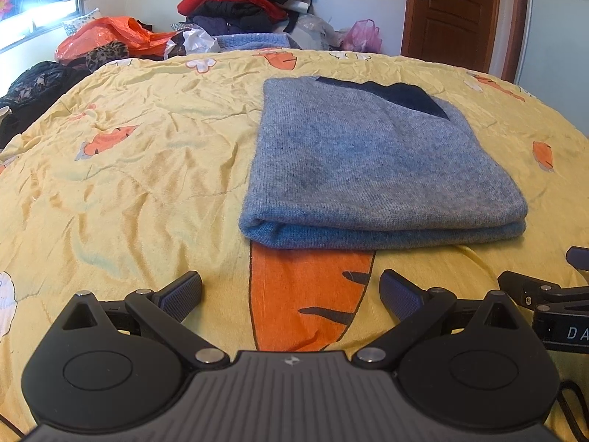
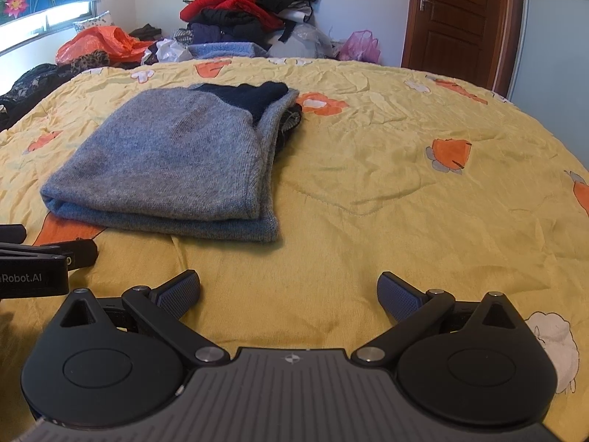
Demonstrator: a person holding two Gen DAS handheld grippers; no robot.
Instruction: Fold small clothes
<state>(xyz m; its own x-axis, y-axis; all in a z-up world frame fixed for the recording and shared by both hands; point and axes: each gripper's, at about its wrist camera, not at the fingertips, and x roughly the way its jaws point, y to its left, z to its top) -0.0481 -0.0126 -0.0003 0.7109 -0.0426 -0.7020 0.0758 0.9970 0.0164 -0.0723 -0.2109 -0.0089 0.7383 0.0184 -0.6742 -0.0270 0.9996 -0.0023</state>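
Left wrist view: left gripper (image 1: 291, 291) spread wide, nothing between the pads, hovering low over the yellow carrot-print quilt (image 1: 129, 184) near its front edge. Grey knit sweater (image 1: 368, 154) lies folded into a thick rectangle on the quilt, ahead of the fingers and slightly right of centre, apart from them, not touching. Its rounded fold edge faces the camera; a dark navy part shows at the far end. Tip of the right gripper (image 1: 533, 287) pokes in at the right edge, beside the sweater's near right corner; its jaw state is unclear from here.

Right wrist view: right gripper (image 2: 289, 291) also released, pads wide apart, empty, over bare quilt. Sweater (image 2: 173, 162) sits ahead and to the left, well clear of the fingers; stacked layer edges show along its right side. Left gripper's tip (image 2: 55, 254) enters at the left edge, near the sweater's front fold.

Handling, judged: soft, light, floppy knit, non-slippery, not fragile; layers will slide or sag if lifted by one point. Best taken at the two near corners of the fold, pinching all layers together.

Pile of clothes (image 2: 250, 11) at the quilt's far edge, untouched. Fold looks done or nearly so.
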